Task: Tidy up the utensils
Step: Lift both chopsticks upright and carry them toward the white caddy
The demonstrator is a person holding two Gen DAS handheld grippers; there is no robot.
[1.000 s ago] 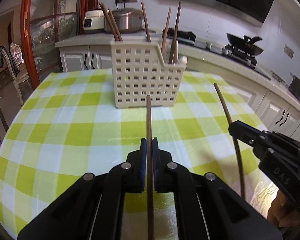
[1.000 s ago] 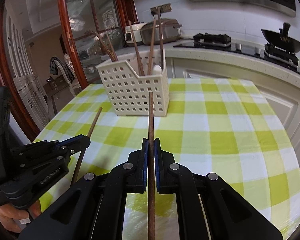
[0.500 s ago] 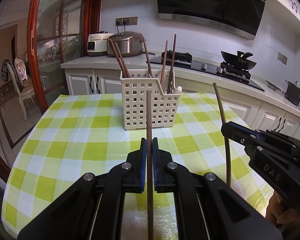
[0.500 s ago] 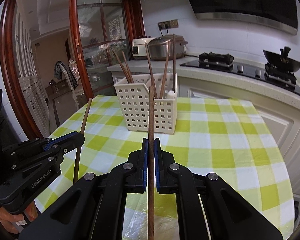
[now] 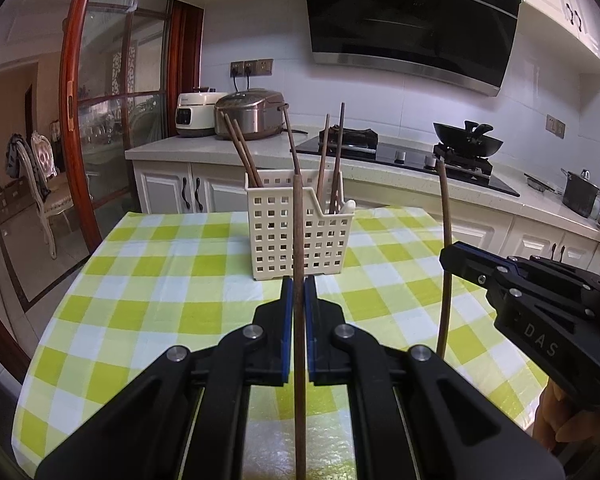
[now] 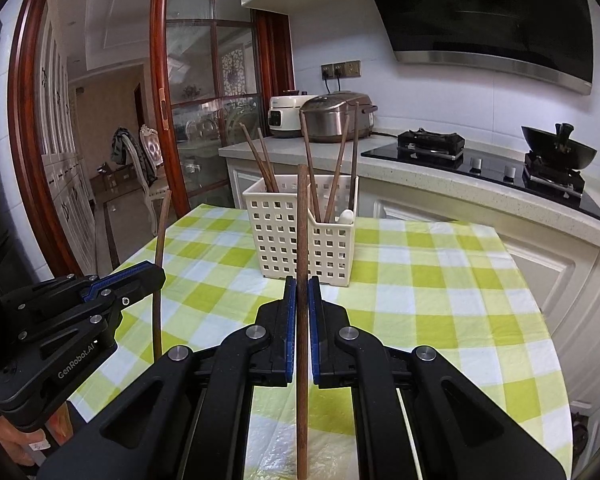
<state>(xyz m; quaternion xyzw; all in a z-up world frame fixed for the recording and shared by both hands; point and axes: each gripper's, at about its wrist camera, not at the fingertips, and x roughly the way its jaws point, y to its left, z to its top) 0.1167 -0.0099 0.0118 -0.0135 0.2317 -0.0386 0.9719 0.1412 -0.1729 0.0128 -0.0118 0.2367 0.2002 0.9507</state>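
Observation:
A cream perforated utensil basket point(image 5: 296, 236) stands on the green-checked tablecloth point(image 5: 160, 280) and holds several brown chopsticks and a white spoon; it also shows in the right wrist view point(image 6: 300, 236). My left gripper point(image 5: 298, 292) is shut on a brown chopstick point(image 5: 298, 240) that points up toward the basket. My right gripper point(image 6: 301, 292) is shut on another brown chopstick point(image 6: 301, 220). Each gripper shows in the other's view, the right one point(image 5: 452, 256) at the right, the left one point(image 6: 156, 276) at the left, both held above the table short of the basket.
A kitchen counter point(image 5: 380, 160) runs behind the table with two rice cookers point(image 5: 248, 114), a black hob and a wok point(image 5: 468, 144). A red-framed glass door point(image 5: 80, 120) and a chair point(image 5: 40, 184) stand at the left.
Both grippers have risen and tilted up with their chopsticks, so the basket sits lower in view and more of the wall and hood shows. Both stay shut.

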